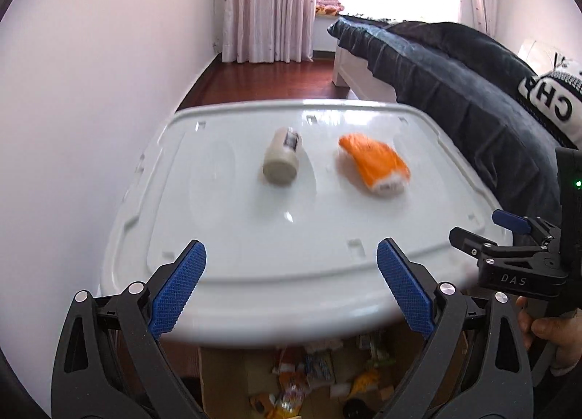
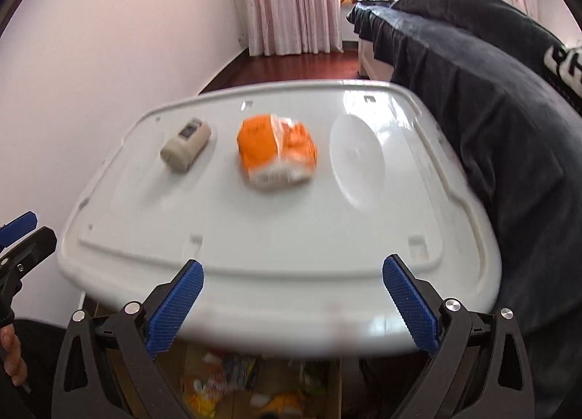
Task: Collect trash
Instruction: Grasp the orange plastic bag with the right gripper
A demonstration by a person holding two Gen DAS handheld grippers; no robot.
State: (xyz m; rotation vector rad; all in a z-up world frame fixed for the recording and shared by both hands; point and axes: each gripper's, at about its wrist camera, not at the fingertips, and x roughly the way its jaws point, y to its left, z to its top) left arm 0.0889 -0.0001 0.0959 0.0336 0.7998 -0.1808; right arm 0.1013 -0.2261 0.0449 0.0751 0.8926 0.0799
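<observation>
A beige bottle (image 1: 282, 157) lies on its side on the white plastic lid (image 1: 254, 255), with an orange and white wrapper (image 1: 374, 164) to its right. In the right wrist view the bottle (image 2: 185, 146) and wrapper (image 2: 276, 149) lie the same way on the lid (image 2: 291, 255). My left gripper (image 1: 291, 262) is open and empty at the lid's near edge. My right gripper (image 2: 293, 280) is open and empty, also at the near edge. The right gripper also shows in the left wrist view (image 1: 509, 233), and the left gripper at the right wrist view's left edge (image 2: 22, 233).
A cardboard box of mixed trash (image 1: 313, 379) sits on the floor below the lid's near edge, also in the right wrist view (image 2: 236, 382). A bed with dark bedding (image 1: 454, 84) borders the lid on the right. A white wall (image 1: 91, 91) runs on the left.
</observation>
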